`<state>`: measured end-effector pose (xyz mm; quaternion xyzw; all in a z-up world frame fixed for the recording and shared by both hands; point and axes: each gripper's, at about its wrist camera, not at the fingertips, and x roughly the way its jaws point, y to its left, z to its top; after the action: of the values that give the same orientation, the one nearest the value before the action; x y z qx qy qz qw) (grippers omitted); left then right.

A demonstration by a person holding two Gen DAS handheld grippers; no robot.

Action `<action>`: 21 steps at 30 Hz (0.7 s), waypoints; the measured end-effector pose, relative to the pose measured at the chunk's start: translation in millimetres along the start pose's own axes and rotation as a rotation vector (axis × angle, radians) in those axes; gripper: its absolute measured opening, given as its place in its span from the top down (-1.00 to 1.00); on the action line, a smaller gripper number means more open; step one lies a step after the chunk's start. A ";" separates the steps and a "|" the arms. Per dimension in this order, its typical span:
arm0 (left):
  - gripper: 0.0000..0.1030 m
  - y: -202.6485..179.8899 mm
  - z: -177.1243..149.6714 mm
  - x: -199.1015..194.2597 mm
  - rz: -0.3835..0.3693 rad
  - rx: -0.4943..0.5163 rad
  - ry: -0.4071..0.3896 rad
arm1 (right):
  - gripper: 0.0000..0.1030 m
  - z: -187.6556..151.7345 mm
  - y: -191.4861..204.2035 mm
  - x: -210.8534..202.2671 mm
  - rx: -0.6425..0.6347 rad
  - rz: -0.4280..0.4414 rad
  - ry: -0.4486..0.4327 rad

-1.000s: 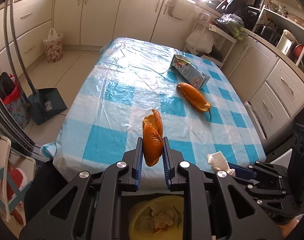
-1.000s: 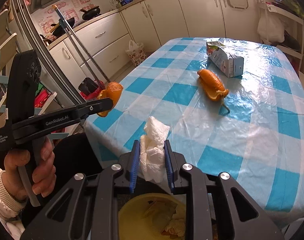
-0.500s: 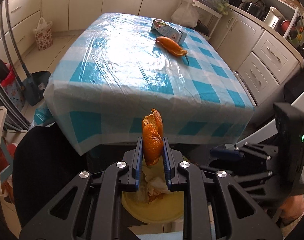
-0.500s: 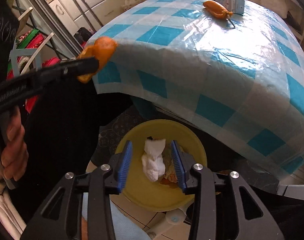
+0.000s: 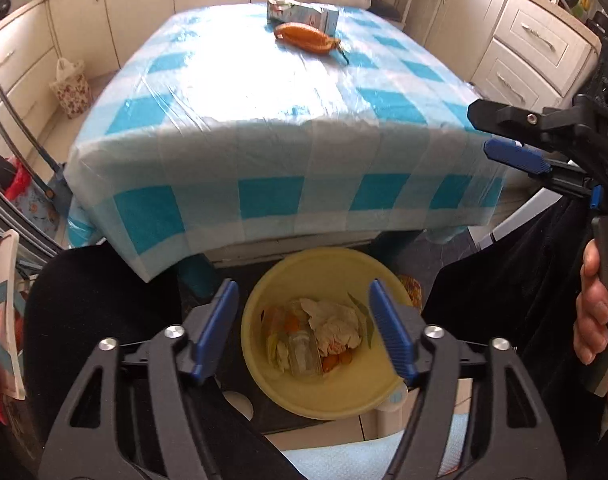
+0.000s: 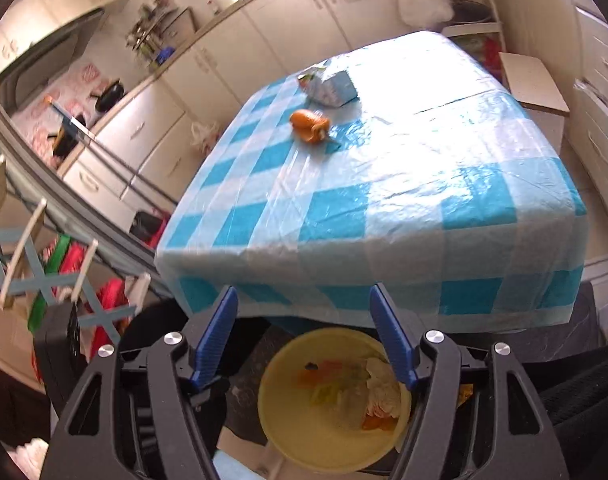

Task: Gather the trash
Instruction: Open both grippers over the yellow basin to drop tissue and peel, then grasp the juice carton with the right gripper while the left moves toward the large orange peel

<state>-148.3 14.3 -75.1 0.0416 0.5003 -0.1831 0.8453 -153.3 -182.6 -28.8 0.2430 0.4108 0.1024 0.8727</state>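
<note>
Below, yellow bin (image 5: 263,356) under left hand-held gripper (image 5: 304,320), spread

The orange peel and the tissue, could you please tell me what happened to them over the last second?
Both tongs, left and right, opened and dropped them into the yellow bin. The carton and other peel stayed on the table.
</note>
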 end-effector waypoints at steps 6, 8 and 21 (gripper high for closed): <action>-0.51 10.8 0.2 -12.0 0.013 -0.045 -0.057 | -0.35 5.7 -3.9 -2.1 0.022 -0.020 -0.015; -0.53 13.6 1.0 -15.8 0.011 -0.062 -0.075 | -0.37 5.5 -2.0 -1.4 0.001 -0.033 -0.011; -0.64 29.3 -0.3 -24.5 0.005 -0.145 -0.125 | -0.41 2.6 17.9 -2.7 -0.103 -0.069 -0.044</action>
<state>-148.8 48.1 -57.5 -0.0303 0.4583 -0.1466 0.8761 -152.7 -169.1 -16.5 0.1855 0.3940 0.0878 0.8959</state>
